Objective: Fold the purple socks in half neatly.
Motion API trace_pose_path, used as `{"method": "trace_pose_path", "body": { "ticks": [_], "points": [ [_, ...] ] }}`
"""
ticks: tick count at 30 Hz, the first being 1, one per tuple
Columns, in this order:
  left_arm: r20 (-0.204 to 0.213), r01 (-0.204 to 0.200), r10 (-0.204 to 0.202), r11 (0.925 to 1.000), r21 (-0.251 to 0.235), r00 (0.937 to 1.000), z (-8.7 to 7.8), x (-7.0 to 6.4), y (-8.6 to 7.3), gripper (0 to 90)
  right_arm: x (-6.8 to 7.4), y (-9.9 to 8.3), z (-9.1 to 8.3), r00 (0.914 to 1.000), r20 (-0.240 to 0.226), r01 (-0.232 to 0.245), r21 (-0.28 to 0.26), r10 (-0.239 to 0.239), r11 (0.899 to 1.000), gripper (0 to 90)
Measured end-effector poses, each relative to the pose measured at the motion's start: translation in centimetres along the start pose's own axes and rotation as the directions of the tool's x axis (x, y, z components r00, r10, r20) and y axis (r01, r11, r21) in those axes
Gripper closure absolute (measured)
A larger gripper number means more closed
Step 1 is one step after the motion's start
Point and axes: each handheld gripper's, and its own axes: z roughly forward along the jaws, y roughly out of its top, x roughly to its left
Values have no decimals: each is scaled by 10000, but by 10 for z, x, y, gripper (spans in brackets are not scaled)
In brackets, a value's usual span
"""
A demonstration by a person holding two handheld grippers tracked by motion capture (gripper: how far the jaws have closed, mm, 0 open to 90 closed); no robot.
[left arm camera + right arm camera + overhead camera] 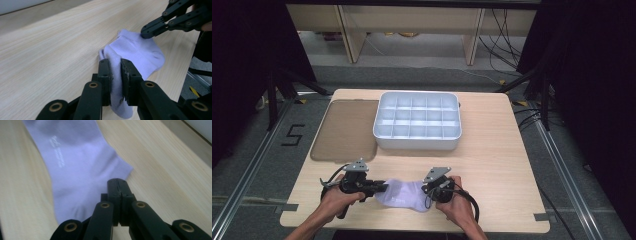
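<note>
Here, left gripper [115, 75] pinching sock [135, 52], right gripper [117, 185] pressed together on its edge; best stretched flat, evenly.

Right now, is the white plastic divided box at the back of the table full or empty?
Empty: in the high view, every compartment of the white plastic divided box shows a bare floor.

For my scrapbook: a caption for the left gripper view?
Left gripper shut on a lilac sock on the table.
</note>
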Motion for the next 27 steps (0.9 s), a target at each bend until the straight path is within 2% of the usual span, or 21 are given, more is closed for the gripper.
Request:
{"method": "trace_pose_path", "body": {
  "ticks": [1, 3, 5, 8, 9, 11, 14, 16, 19, 20, 24, 27],
  "points": [
    [-39, 43, -43, 9999, -112, 10000, 1, -2, 1, 783, -3, -1, 0, 10000, 37, 57, 190, -58, 9998, 900],
    [139, -1, 4, 9998, -199, 9999, 3, -5, 6, 784, -6, -1, 2, 10000, -81, -51, 235, 52, 9997, 900],
    [294, 0, 10, 9994, -354, 9996, 6, -10, 10, 786, -6, -1, 4, 10000, -50, 54, 153, -54, 9999, 900],
    [178, -316, 320, 9993, -175, 9993, 13, -18, 15, 786, -7, -1, 4, 9999, -167, 45, 205, -41, 9998, 900],
    [265, -276, 281, 9994, -193, 9993, 16, -19, 15, 786, -6, -1, 3, 9999, -98, -107, 217, 109, 9997, 900],
    [288, -282, 288, 9994, -209, 9992, 22, -22, 17, 788, -7, -2, 4, 9999, -141, -77, 81, 78, 9999, 900],
    [331, -307, 312, 9994, -159, 9990, 29, -27, 21, 791, -7, -1, 4, 9998, -153, -145, 172, 147, 9997, 900],
    [507, -376, 381, 9992, -120, 9980, 34, -28, 24, 798, -7, -3, 4, 9997, -57, -257, 6, 257, 9997, 900],
    [520, -235, 242, 9996, -141, 9984, 39, -29, 27, 803, -10, -3, 4, 9988, -392, -276, 20, 277, 9996, 900],
    [562, -127, 138, 9997, -203, 9983, 42, -29, 28, 803, -9, -4, 4, 9985, -284, -462, -63, 460, 9989, 900],
    [589, -226, 230, 9997, -68, 9980, 51, -33, 30, 803, -11, -5, 4, 9983, -454, -373, -74, 369, 9993, 900],
    [647, -272, 273, 9996, -28, 9975, 56, -37, 32, 800, -9, -5, 4, 9972, -397, -647, -145, 641, 9978, 900]
  ]
}}
